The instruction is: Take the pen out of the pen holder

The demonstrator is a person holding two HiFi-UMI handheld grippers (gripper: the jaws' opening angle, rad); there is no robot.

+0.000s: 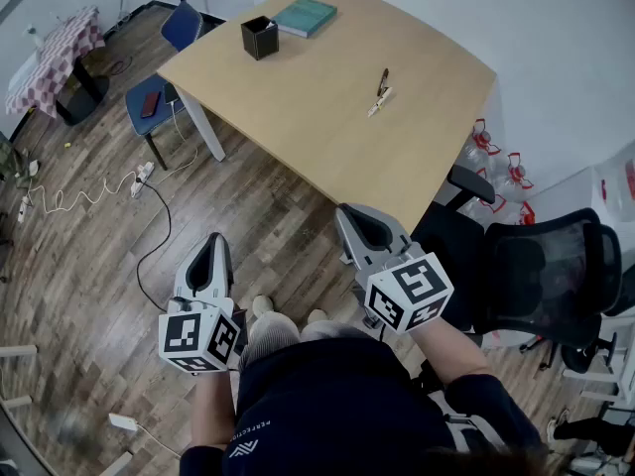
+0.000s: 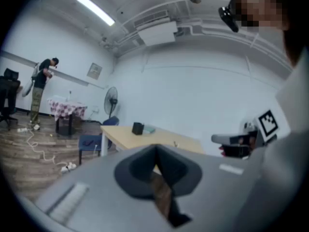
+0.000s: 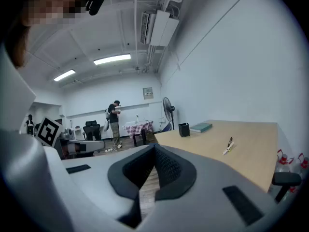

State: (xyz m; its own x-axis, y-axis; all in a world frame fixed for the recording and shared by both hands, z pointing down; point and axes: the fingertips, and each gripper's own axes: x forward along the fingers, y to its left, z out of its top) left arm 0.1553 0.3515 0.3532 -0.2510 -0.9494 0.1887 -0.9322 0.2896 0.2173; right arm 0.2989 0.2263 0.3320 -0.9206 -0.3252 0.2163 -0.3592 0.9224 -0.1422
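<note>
Table (image 1: 327,117) with pen holder (image 1: 259,38), plank floor (image 1: 99,266).

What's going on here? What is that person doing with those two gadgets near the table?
A person stands a little back from the wooden table, holding a claw tool in each hand. The left claw and right claw are both shut and empty, touching nothing. On the table are a black pen holder, a teal book beside it, and pens lying loose nearer the person. Nothing is being handled right now.
</note>
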